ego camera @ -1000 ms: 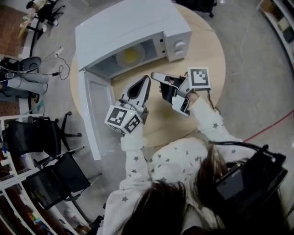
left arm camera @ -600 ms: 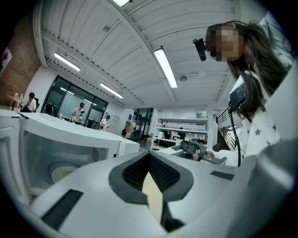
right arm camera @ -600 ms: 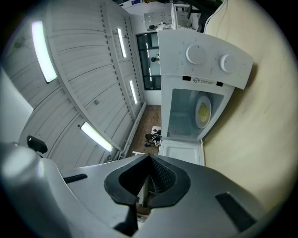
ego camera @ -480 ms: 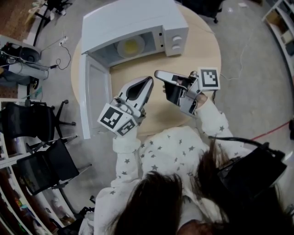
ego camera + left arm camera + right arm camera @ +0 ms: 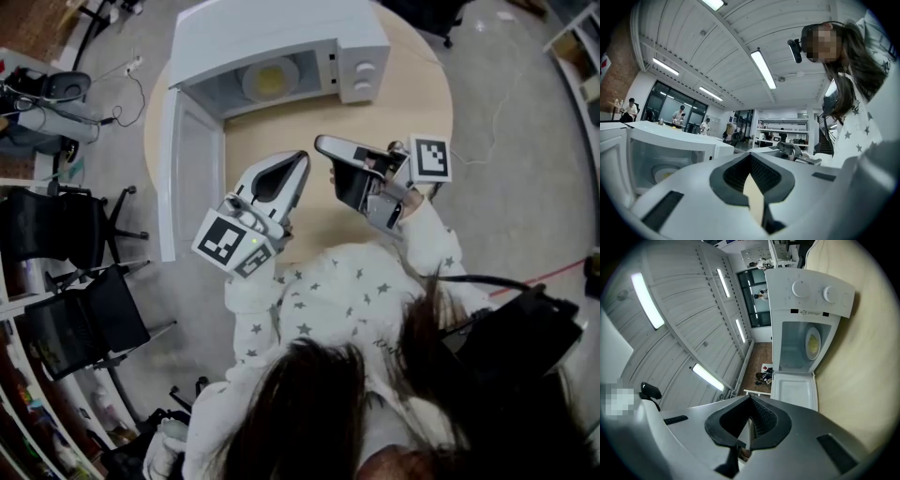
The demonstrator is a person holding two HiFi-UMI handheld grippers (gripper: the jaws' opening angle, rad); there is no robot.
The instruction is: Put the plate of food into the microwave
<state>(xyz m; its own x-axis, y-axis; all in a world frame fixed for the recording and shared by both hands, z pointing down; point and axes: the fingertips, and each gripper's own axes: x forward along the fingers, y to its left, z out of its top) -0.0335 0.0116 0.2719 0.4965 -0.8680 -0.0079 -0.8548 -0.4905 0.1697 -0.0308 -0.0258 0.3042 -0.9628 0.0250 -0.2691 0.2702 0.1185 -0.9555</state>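
Plate of food (image 5: 270,79) resting inside the white microwave (image 5: 281,33), its door (image 5: 190,187) swung wide open, on a round wooden table (image 5: 417,94), left gripper (image 5: 300,159) and right gripper (image 5: 323,144) held just above the tabletop near each other, both sets of jaws pressed together, nothing between them

One microwave (image 5: 272,33), one plate of food (image 5: 270,80), one table (image 5: 412,89), two grippers (image 5: 301,158) (image 5: 322,144).
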